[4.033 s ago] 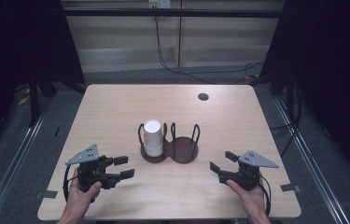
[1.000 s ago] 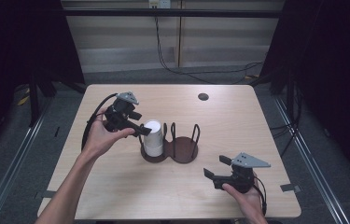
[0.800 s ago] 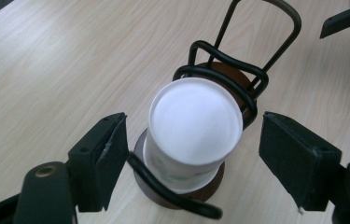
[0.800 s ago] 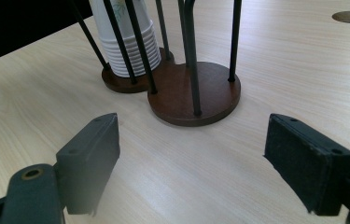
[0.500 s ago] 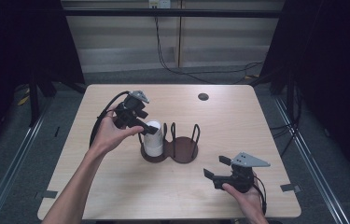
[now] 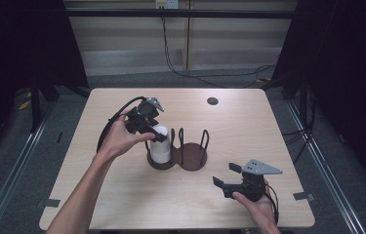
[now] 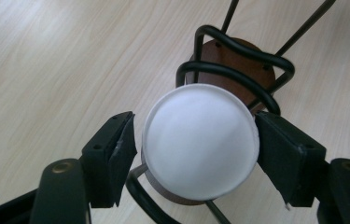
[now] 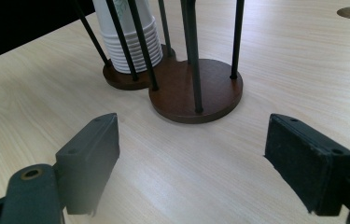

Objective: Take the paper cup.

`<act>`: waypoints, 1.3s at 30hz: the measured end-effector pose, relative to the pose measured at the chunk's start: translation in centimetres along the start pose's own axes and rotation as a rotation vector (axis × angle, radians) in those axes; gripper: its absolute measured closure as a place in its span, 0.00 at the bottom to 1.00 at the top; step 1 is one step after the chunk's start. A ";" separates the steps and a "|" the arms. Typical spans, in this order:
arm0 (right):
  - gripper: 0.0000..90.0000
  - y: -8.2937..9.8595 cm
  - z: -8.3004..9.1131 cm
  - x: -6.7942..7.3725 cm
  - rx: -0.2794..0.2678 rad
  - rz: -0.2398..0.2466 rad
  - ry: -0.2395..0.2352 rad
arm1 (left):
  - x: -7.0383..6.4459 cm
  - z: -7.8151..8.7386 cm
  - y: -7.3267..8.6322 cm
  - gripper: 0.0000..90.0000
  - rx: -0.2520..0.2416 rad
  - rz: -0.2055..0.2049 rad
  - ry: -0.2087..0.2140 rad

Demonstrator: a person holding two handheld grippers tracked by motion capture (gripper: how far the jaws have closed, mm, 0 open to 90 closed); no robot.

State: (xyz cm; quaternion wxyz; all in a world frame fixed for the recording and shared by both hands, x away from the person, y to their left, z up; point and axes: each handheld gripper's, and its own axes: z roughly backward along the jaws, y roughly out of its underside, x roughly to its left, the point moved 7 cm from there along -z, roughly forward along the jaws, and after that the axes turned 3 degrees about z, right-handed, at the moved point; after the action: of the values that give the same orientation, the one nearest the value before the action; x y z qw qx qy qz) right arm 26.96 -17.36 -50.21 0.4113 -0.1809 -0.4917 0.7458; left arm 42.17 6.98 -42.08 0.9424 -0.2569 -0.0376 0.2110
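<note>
Left tongs [image 7: 196,154] spread wide, straddling white cup stack [image 7: 200,144] top, jaws at 9 and 3 o'clock, gripping nothing. Right tongs [image 8: 210,158] wide open, empty, over worktop [image 8: 256,60].

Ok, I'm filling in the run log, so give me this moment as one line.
left gripper: open, jaws either side of cup stack top | cup stack: in holder left bay | right gripper: open, by table front edge

Open counter [image 6: 122,200] at six and nine o'clock of the cup holder [image 6: 178,156]; black wire loops [image 7: 238,56] crowding the cup stack [image 7: 200,144] at twelve.
</note>
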 end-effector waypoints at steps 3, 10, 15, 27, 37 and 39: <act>0.19 0.0 0.0 0.0 0.002 -0.001 -0.001 | -0.1 -0.4 0.1 0.34 0.014 0.008 0.007; 0.19 0.0 -0.1 0.0 0.001 0.002 -0.001 | -0.2 -0.9 0.0 0.32 0.045 0.006 0.000; 0.19 0.0 -0.1 0.0 0.003 0.001 -0.001 | -0.5 -1.1 -0.1 0.37 0.052 0.000 0.001; 0.19 0.1 -0.1 0.0 0.008 0.001 0.001 | -0.5 -1.3 -0.2 0.37 0.075 0.019 -0.002; 0.19 0.2 -0.2 0.0 0.017 -0.001 0.002 | -0.5 -0.4 -0.4 0.39 0.060 0.012 -0.005; 0.19 0.2 -0.2 0.0 0.017 -0.002 0.000 | -0.5 -0.2 -0.5 0.39 0.052 0.015 -0.006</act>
State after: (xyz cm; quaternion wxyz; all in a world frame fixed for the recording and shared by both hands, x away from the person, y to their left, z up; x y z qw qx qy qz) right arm 27.03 -17.27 -50.43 0.4136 -0.1771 -0.4854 0.7497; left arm 41.92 6.28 -41.97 0.9470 -0.2320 -0.0328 0.2198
